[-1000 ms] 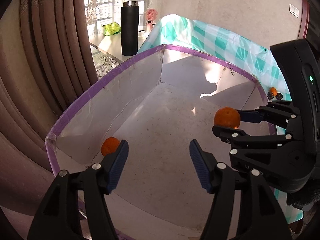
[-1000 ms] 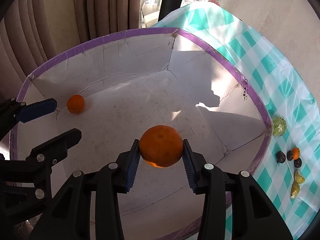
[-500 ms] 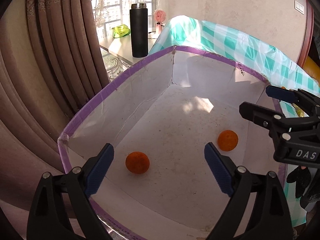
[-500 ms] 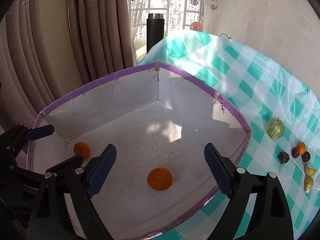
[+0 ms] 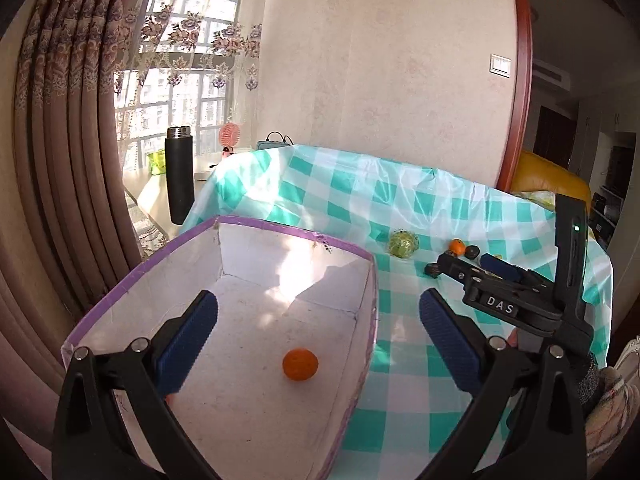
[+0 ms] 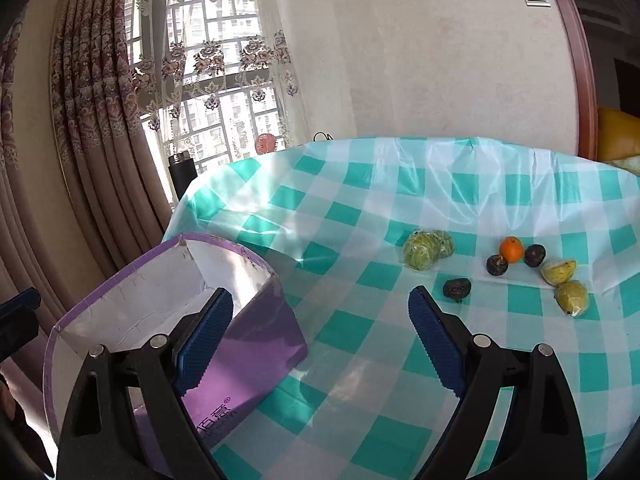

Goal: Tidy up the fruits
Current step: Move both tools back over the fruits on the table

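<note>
A purple-rimmed white box (image 5: 372,264) stands at the table's left end; it also shows in the right wrist view (image 6: 248,344). One orange (image 5: 300,364) lies on its floor. My left gripper (image 5: 318,340) is open and empty above the box. My right gripper (image 6: 320,340) is open and empty over the tablecloth, right of the box; it shows in the left wrist view (image 5: 486,264). On the cloth lie a small orange (image 6: 511,249), dark fruits (image 6: 456,289), green wrapped fruits (image 6: 426,249) and yellow-green fruits (image 6: 572,298).
A teal checked tablecloth (image 6: 360,208) covers the table. A black flask (image 5: 179,178) and a pink fan (image 5: 230,138) stand on a side table by the window. Curtains (image 5: 60,160) hang at the left.
My right gripper let go of the orange into the box, then both grippers rose and pulled back. The right gripper has swung right, toward the fruits on the cloth.
</note>
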The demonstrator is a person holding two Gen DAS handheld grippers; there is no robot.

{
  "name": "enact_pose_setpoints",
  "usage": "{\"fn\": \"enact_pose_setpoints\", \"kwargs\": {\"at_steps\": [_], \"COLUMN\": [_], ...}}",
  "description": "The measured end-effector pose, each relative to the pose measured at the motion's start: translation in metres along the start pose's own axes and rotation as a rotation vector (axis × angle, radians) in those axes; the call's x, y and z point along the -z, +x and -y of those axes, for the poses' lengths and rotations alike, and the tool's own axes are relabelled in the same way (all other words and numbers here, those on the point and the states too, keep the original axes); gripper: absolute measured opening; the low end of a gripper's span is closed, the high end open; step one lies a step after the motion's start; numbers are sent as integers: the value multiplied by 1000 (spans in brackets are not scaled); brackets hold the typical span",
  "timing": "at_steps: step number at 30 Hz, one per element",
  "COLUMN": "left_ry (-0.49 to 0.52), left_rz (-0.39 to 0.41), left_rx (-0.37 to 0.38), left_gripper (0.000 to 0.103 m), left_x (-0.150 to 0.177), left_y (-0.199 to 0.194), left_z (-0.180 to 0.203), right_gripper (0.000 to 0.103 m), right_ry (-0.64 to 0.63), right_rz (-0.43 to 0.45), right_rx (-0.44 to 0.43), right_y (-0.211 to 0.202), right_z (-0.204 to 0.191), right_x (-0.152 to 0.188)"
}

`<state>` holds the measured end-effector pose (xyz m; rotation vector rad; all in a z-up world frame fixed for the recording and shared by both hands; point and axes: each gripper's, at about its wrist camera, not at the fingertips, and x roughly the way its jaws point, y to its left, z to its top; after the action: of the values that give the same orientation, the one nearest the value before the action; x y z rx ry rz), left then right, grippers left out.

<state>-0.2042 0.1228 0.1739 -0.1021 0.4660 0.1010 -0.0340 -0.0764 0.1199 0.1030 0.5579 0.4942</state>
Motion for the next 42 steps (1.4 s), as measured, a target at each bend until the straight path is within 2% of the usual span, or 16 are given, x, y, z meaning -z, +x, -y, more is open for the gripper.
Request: {"fn": "enact_pose_setpoints", "kwargs": {"at_steps": [3,5,10,13,16,20,23,27,34,40,42], "left_ry": [100,133,130,84,47,1,-37,-69,-73,-64,-65], "left_rz": [-16,-55,-199,-288,-328,-338,-345,-302,-321,-311,-320], "left_rx": [70,141,245,244,216,202,198,177,161,185,187], "left_gripper": [101,101,101,101,101,101,101,101,101,101,101], "left_x": [9,16,42,53,57,58,58,47,38,25,21], "left_y": [22,42,113,161,197,230,246,257,284,309,320], "left_z": [55,85,133,146,152,157,157,155,160,167,169], "right_gripper": [87,87,87,87,87,86,77,74,72,71,60], "right_ry": [97,156,259,319,380,435,438,384,248,217,228], "right_rz": [-37,-64,-125,-138,-146,-141,-162,-209,-307,-318,-303], "right_rx": [106,178,346,392,426,453,497,534,566,543,530], "right_y": [0,0,3,5,8,16,32,62,117,127,123], "right_z": [55,89,159,188,210,229,239,249,256,259,259], "right_x": [12,20,41,52,61,57,46,27,-2,-6,-5]}}
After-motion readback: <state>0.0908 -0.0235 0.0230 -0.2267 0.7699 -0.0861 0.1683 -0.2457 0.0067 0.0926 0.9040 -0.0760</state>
